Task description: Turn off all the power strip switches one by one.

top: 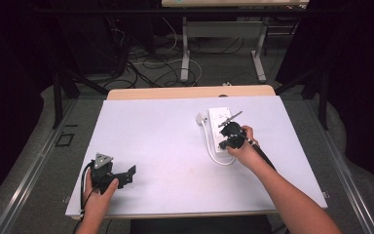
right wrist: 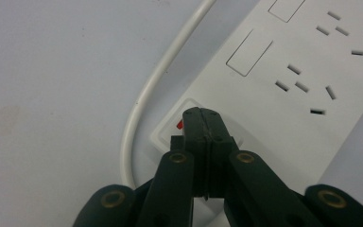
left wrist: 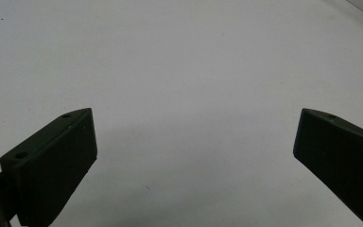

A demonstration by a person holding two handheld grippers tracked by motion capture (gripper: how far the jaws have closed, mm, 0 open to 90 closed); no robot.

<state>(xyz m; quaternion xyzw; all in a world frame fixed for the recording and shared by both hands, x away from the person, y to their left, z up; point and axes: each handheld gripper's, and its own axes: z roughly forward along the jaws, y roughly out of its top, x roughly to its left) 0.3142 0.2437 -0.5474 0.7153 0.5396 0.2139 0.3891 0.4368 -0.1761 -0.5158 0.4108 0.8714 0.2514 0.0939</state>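
White power strip lying on the pale table, toward its far right, with its white cord looping along its left side. Right gripper, fingers pressed fully together and holding nothing, tip resting on the strip's red-marked switch. Left gripper, fingers spread wide and empty, near the table's front left.
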